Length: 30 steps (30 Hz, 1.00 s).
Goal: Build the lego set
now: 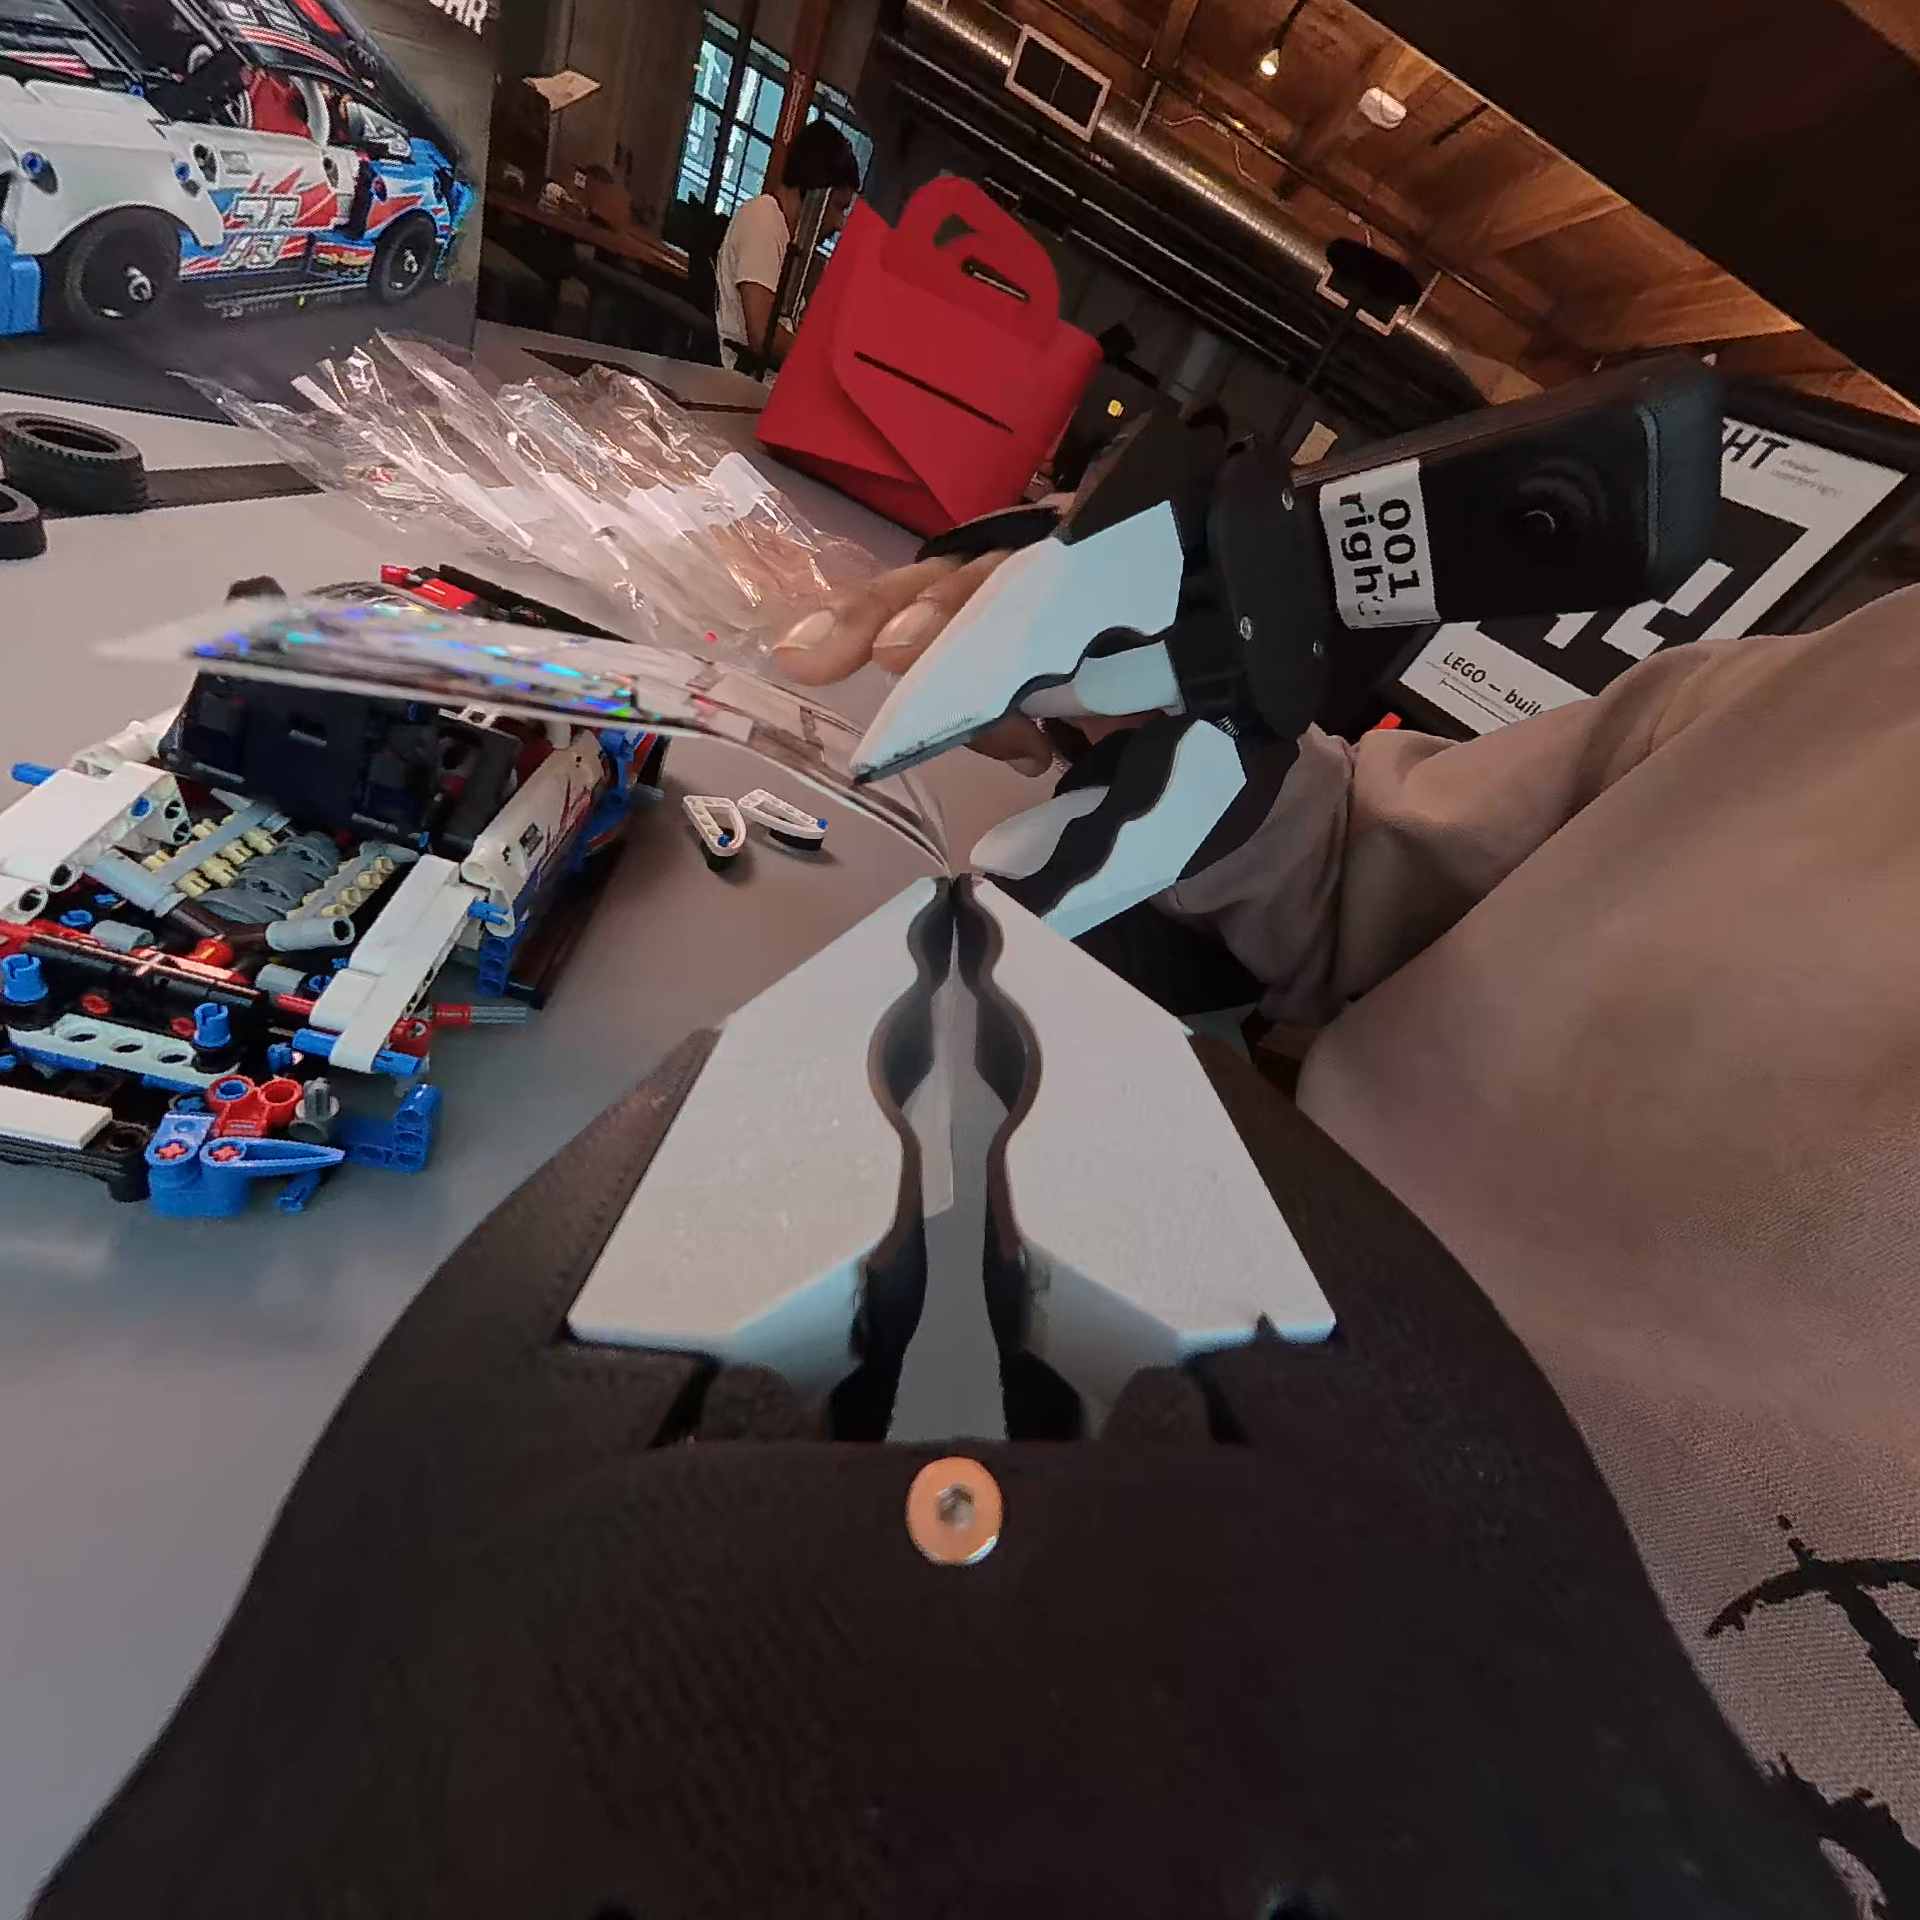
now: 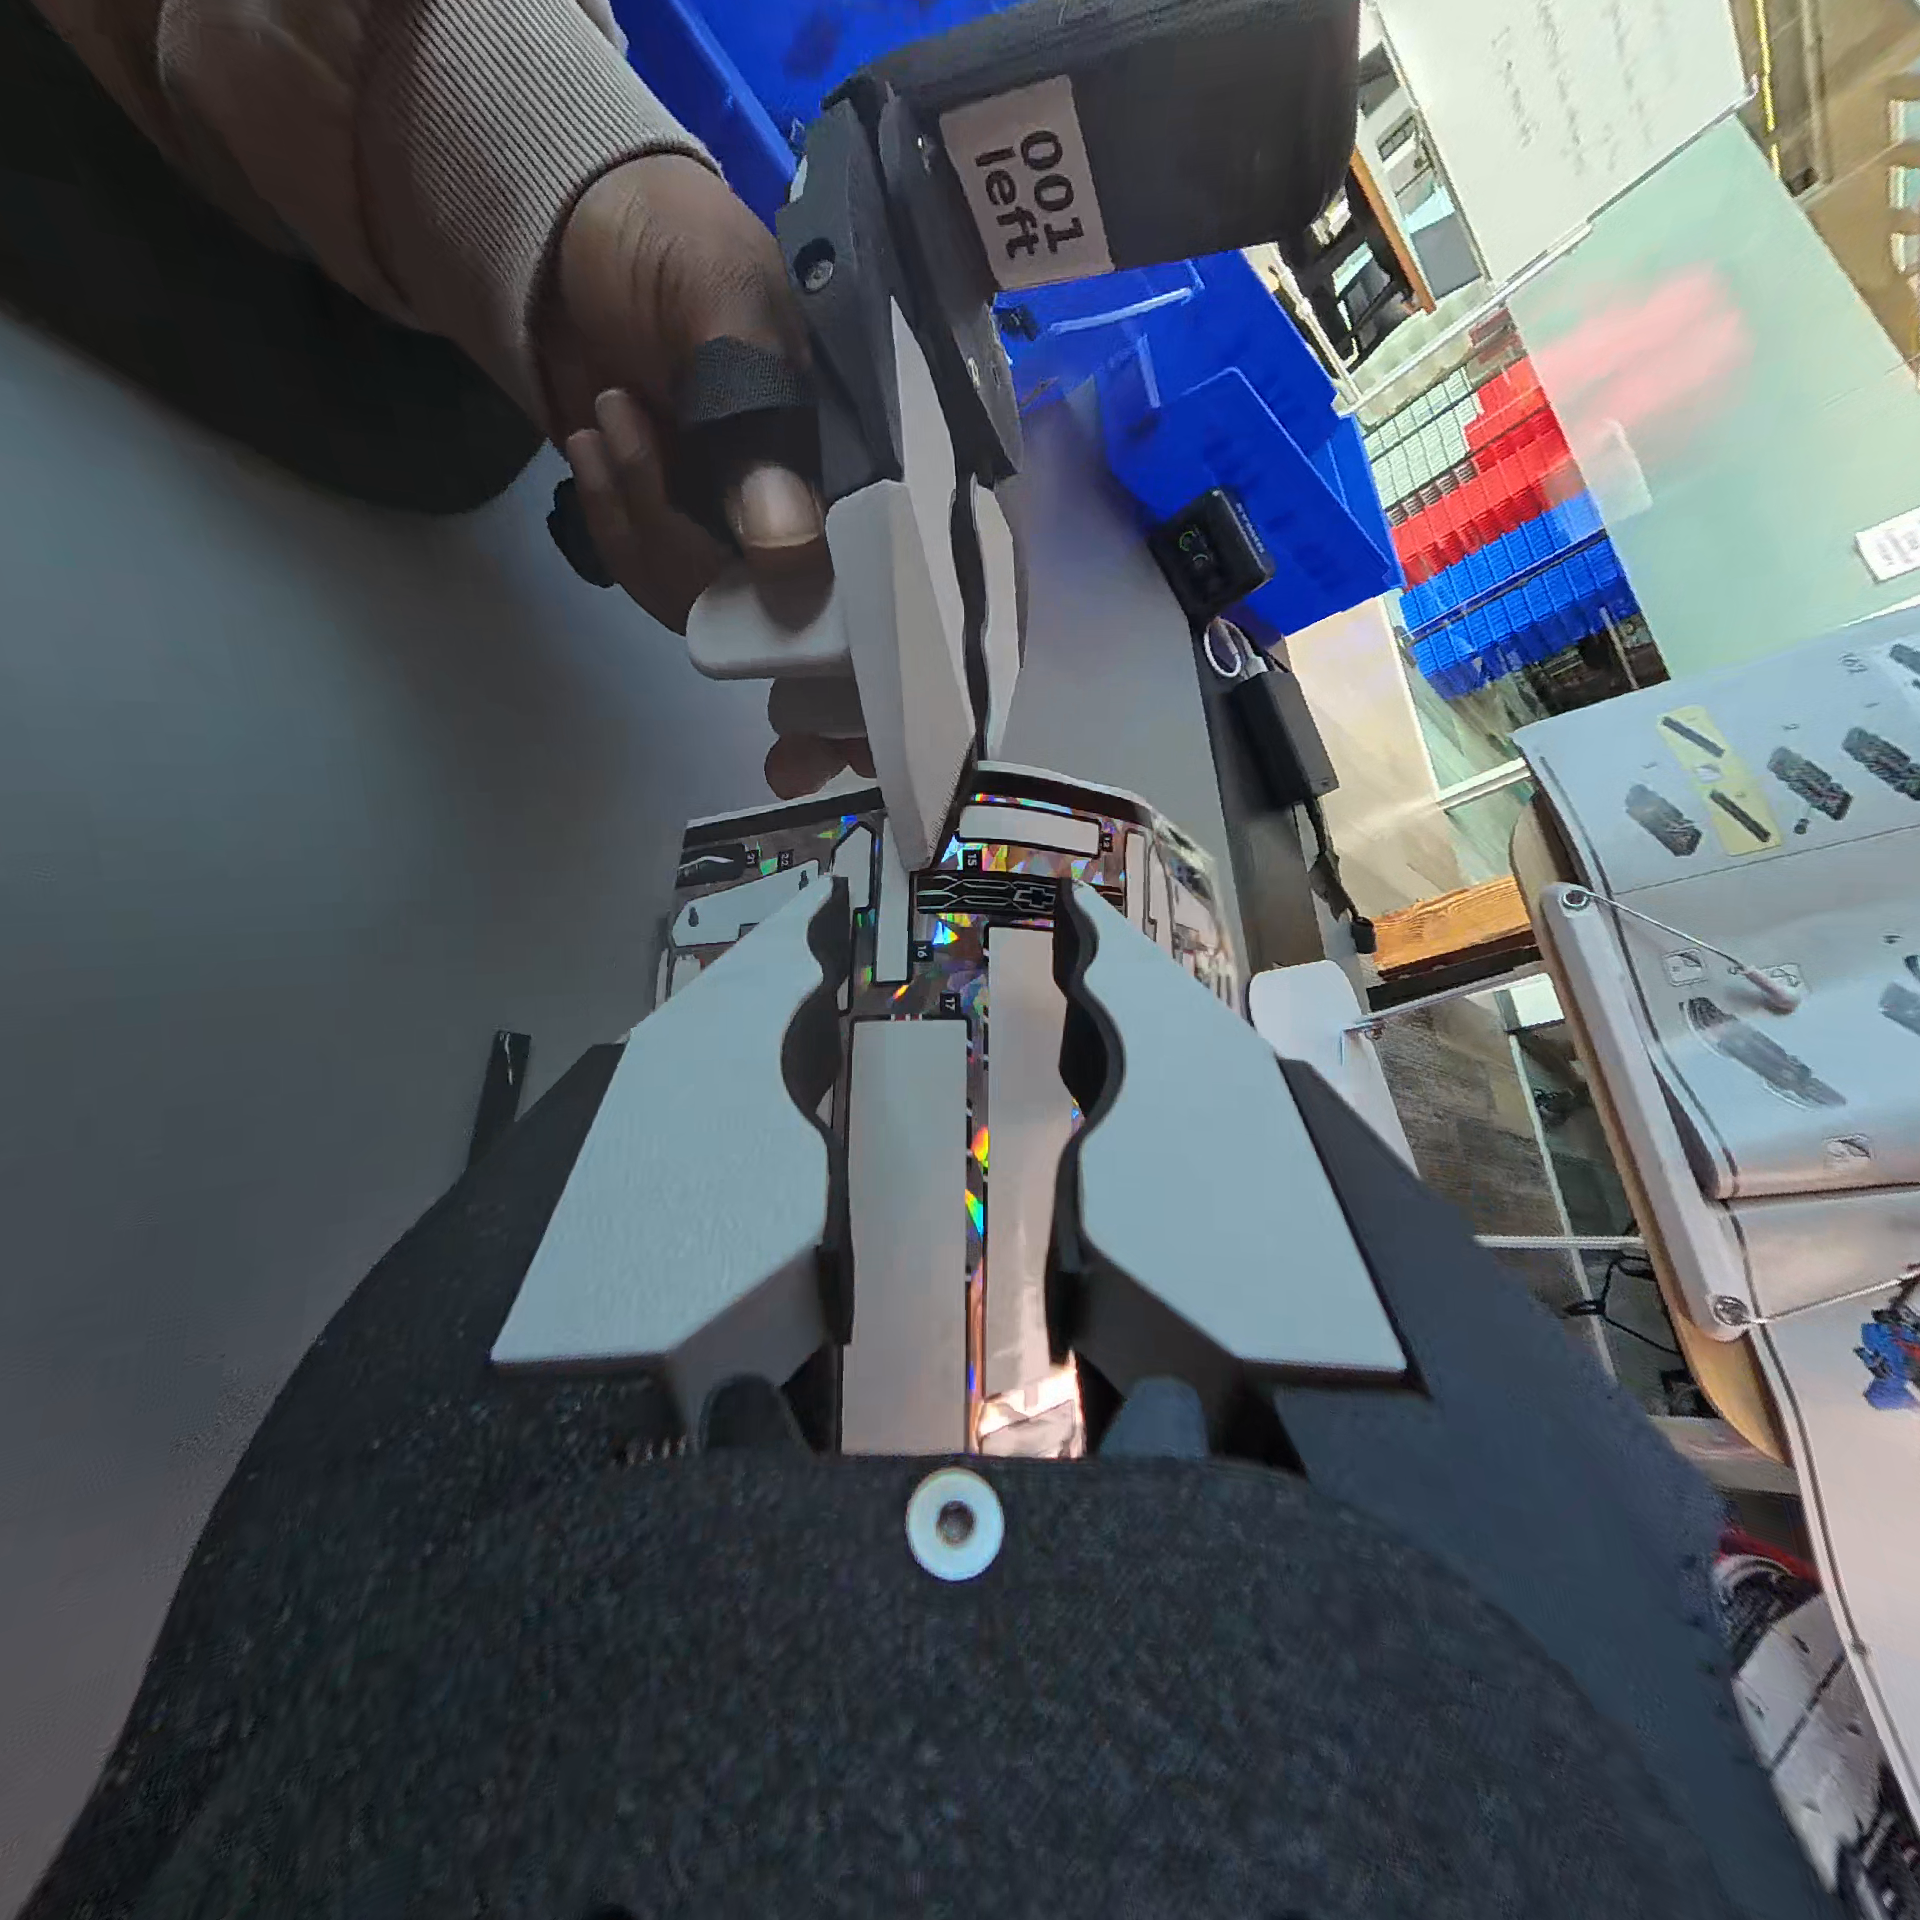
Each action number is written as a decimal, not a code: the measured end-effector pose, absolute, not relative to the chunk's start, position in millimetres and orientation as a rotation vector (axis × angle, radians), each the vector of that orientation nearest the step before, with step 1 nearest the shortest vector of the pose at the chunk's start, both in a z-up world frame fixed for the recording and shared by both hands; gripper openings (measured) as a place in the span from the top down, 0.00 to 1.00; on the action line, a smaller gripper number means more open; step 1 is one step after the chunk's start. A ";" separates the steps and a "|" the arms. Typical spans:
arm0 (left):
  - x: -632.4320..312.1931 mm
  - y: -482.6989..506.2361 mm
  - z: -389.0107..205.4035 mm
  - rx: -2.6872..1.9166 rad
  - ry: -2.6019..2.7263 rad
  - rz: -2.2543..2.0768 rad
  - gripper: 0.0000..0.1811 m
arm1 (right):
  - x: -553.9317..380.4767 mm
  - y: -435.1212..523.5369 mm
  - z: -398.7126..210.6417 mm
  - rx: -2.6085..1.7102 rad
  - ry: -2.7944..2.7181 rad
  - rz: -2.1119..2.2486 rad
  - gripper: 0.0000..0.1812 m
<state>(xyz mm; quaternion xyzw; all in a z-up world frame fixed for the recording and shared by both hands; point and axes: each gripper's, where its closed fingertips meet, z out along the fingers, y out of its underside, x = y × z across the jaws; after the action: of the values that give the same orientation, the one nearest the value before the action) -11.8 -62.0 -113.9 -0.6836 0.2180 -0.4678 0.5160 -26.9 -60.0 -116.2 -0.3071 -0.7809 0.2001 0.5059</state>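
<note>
A holographic sticker sheet point(image 1: 416, 665) is held flat in the air above the grey table point(image 1: 312, 1403). My left gripper point(image 1: 954, 883) is shut on its near edge. My right gripper point(image 1: 930, 816) is open, with one finger above the sheet and one below. In the right wrist view the sheet point(image 2: 904, 1143) lies between the parted fingers of my right gripper point(image 2: 956, 904), and the left gripper point(image 2: 930, 842) pinches it from above. The part-built Lego car point(image 1: 312, 883), white, blue and red, sits on the table under the sheet.
Two small white pieces point(image 1: 753, 821) lie beside the car. Black tyres point(image 1: 73, 457), clear plastic bags point(image 1: 520, 468), the set's box point(image 1: 208, 156) and a red bag point(image 1: 925, 343) are at the back. An open instruction booklet point(image 2: 1766, 935) stands at the right; blue bins point(image 2: 1195, 395) sit behind. Less than 4 cm separates the two grippers' tips.
</note>
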 end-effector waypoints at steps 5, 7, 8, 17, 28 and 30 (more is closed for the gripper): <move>-10.3 -65.8 -110.3 -1.610 0.554 -1.131 1.00 | -26.4 -63.4 -116.3 -0.765 -1.852 0.532 0.90; -8.4 -69.3 -109.0 -1.593 0.584 -1.122 1.00 | -26.1 -65.9 -117.0 -0.777 -1.845 0.578 0.92; -7.3 -71.7 -107.8 -1.582 0.604 -1.118 0.99 | -25.8 -67.2 -116.4 -0.786 -1.840 0.606 0.93; -7.5 -76.5 -105.3 -1.538 0.716 -0.949 1.00 | -21.1 -78.8 -114.8 -0.853 -1.839 0.829 0.94; -5.8 -73.7 -108.2 -1.552 0.741 -0.832 1.00 | -24.6 -78.3 -127.0 -0.857 -1.873 0.716 0.93; -5.8 -73.1 -109.7 -1.557 0.752 -0.798 1.00 | -25.3 -76.4 -128.4 -0.877 -1.865 0.719 0.94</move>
<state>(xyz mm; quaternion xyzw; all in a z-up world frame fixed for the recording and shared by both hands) -5.8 -73.1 -109.7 -0.6662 0.3218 -0.3415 0.5797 -25.3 -76.4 -128.4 -0.3566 -0.7581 0.2922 0.4612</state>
